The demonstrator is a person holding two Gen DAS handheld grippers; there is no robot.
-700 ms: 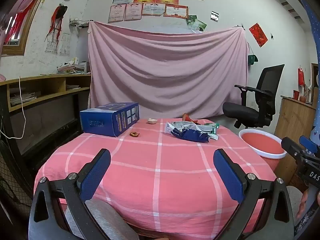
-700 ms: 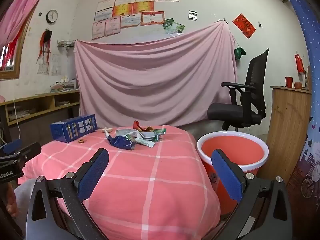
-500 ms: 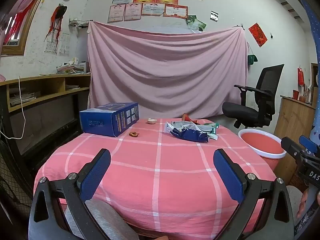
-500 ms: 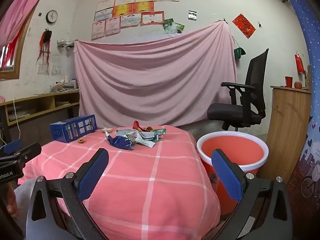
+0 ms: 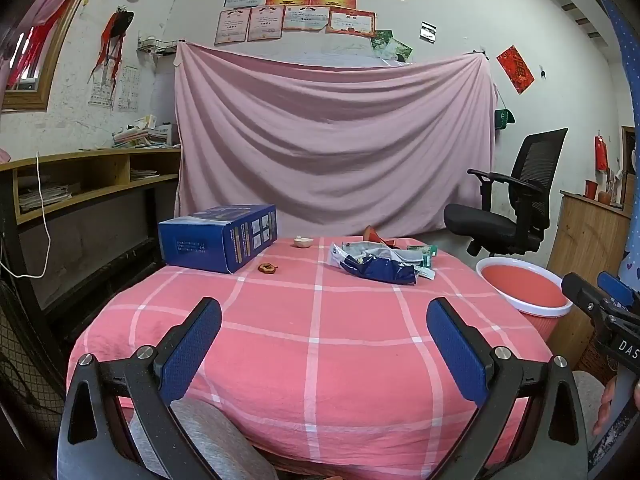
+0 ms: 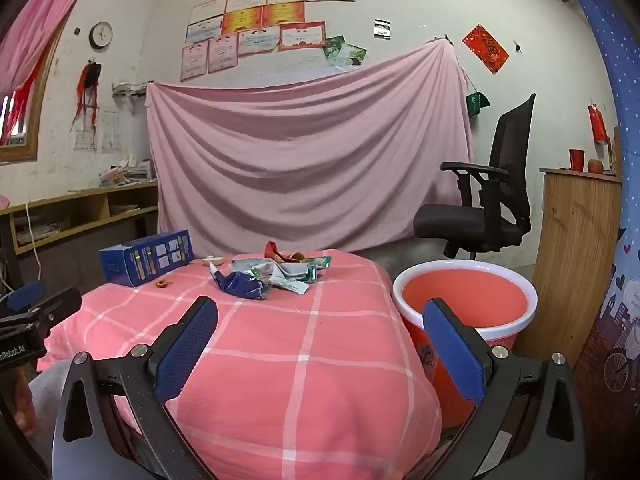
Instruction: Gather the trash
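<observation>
A pile of crumpled wrappers (image 5: 380, 262) (image 6: 264, 276), blue, grey and green, lies at the far side of the pink checked table (image 5: 316, 340) (image 6: 300, 360). A small brown ring-shaped scrap (image 5: 267, 268) (image 6: 162, 283) and a small white piece (image 5: 303, 242) (image 6: 211, 260) lie near a blue box (image 5: 220, 236) (image 6: 146, 256). A red bin (image 5: 524, 288) (image 6: 464, 300) with a white rim stands on the floor to the right of the table. My left gripper (image 5: 324, 316) and right gripper (image 6: 320, 316) both hang open and empty over the near edge, well short of the trash.
A black office chair (image 5: 508, 208) (image 6: 488, 200) stands behind the bin, and a wooden cabinet (image 6: 576, 248) is at the right. Wooden shelves (image 5: 80, 176) run along the left wall. A pink sheet hangs on the back wall. A grey-clad knee shows under each gripper.
</observation>
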